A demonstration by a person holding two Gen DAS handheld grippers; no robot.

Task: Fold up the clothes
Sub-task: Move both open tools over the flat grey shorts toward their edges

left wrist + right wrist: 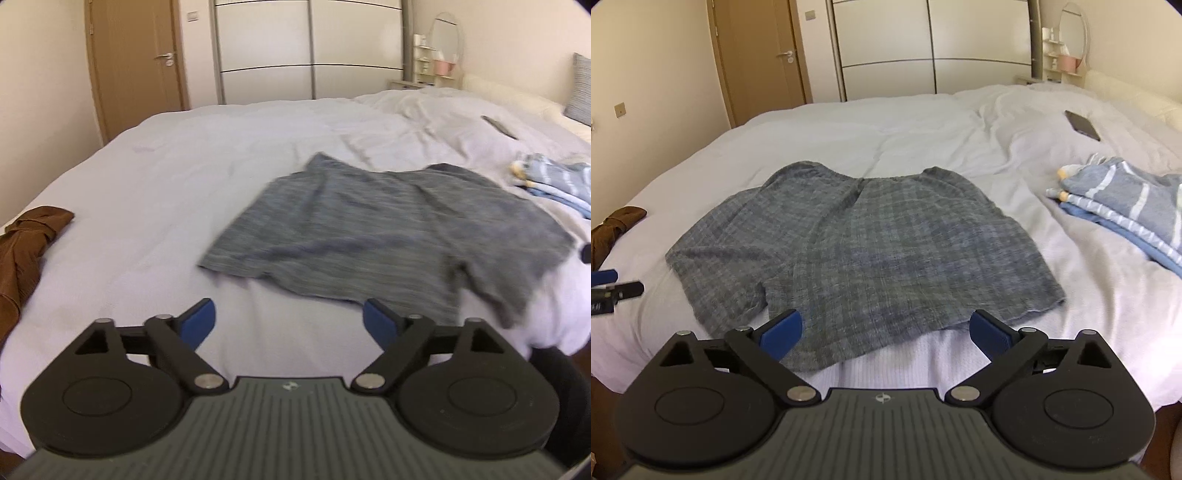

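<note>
Shirt (864,243), grey, spread flat on bed (849,125), hem at the near edge, neckline toward the far side. Left gripper (289,322) wide open, blue pads (199,321) apart, nothing between them; hovering over bare sheet just short of the shirt's near left edge. Right gripper (886,330) wide open too, pads clear of cloth, poised above the shirt's hem with fabric visible in the gap below. Left gripper's tip also seen at the far left of the right wrist view, beside the shirt's sleeve. Brown garment (26,251) bunched at the bed's left edge, well apart from the shirt. Folded blue striped pile (1123,206) to the right. Phone (1082,124) farther back on the rumpled cover.
</note>
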